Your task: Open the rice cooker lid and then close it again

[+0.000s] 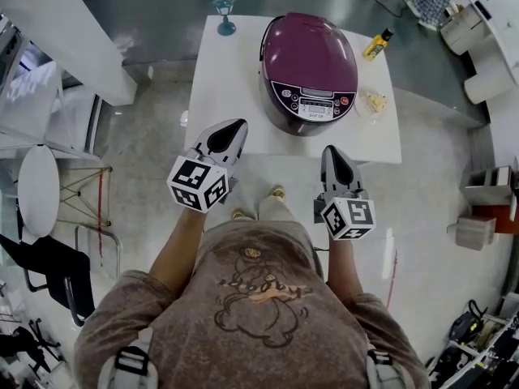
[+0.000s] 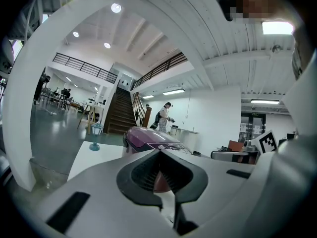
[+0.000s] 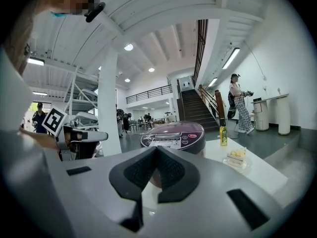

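One worktop (image 1: 223, 96) bearing one rice cooker (image 1: 309, 73), lid down, one bottle (image 1: 376, 45), one lantern (image 1: 225, 14), one snack dish (image 1: 374, 102). Left hand-held gripper (image 1: 233, 126) and right hand-held gripper (image 1: 332, 151): two, jaws together, empty.

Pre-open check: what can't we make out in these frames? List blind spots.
- rice cooker panel print: head view, too small to read.
- Cooker's front: left gripper view, hidden behind the left claw; its base in the right gripper view, behind the right claw.
- What lies on the small plate: head view, too small to identify.
- Lid release: not distinguishable in any view.
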The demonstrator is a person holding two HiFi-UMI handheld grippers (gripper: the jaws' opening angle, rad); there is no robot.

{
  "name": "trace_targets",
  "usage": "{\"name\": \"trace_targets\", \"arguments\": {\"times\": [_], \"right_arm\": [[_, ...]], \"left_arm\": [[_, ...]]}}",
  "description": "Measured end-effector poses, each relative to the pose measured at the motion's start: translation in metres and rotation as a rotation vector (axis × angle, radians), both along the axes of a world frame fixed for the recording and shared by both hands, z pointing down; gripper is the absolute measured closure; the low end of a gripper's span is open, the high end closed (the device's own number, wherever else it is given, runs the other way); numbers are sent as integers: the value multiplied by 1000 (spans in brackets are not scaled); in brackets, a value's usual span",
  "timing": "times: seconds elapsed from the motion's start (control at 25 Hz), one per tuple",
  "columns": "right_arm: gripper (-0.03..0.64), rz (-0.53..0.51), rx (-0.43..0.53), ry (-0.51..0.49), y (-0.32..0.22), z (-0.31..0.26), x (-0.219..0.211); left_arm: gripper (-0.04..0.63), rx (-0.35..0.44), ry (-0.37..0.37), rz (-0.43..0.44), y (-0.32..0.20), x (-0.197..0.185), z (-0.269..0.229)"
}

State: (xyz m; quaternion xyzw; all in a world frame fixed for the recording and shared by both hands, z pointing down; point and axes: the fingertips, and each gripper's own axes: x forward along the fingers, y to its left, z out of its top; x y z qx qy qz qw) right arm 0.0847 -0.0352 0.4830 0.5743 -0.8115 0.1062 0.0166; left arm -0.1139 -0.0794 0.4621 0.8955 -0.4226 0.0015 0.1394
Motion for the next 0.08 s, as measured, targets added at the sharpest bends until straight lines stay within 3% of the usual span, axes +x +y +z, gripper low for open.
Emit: {"name": "trace_targets", "arguments": {"times": [0.08], "right_arm": [[617,-3,1,2,-1,0,0]], "left_arm": [[574,-3,0,0,0,0,1]]}}
